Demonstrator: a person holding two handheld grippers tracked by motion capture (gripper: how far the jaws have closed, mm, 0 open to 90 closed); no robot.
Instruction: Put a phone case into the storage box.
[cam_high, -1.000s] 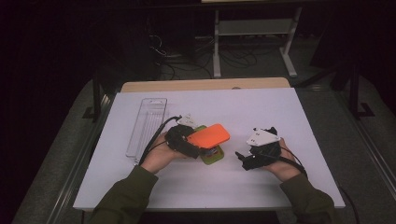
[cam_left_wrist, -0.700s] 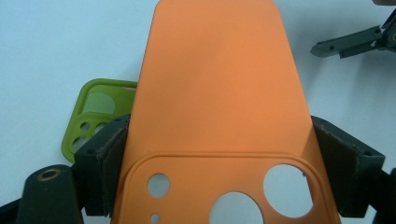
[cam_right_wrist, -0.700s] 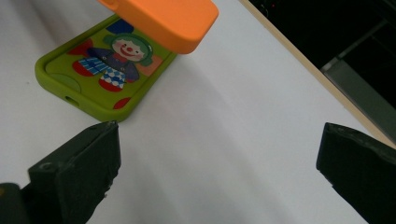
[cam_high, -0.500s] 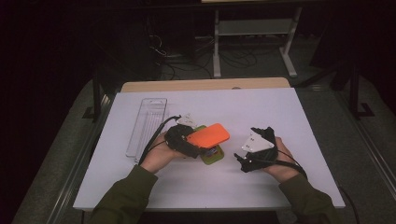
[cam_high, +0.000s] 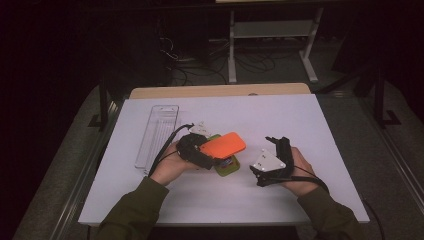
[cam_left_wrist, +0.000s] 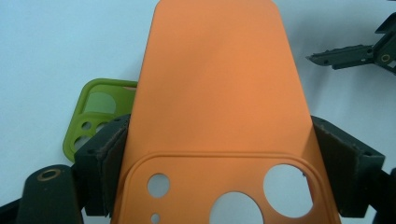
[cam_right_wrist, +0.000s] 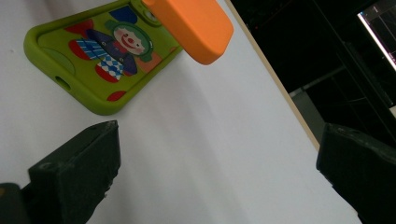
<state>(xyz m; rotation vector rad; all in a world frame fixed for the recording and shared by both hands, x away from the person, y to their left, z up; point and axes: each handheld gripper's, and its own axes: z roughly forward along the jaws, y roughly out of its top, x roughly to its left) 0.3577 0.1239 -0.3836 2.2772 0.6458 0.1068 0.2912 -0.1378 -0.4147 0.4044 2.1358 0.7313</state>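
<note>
Orange case in L gripper (green case probably beneath)

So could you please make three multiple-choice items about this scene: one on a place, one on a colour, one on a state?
1. Where is the clear plastic tray?
A. To the left of the left gripper
B. Between the two grippers
C. On the floor

2. What colour is the phone case that lies on the table?
A. Blue
B. Green
C. White

3. What is the state of the right gripper?
A. Shut on the orange case
B. Shut on the tray
C. Open, holding nothing

Answers:
1. A: in the high view the tray lies left of the left gripper.
2. B: the green phone case lies flat, showing a clown picture, while the orange phone case is gripped between the left gripper's jaws.
3. C: its jaws stand wide apart with bare table between them.
</note>
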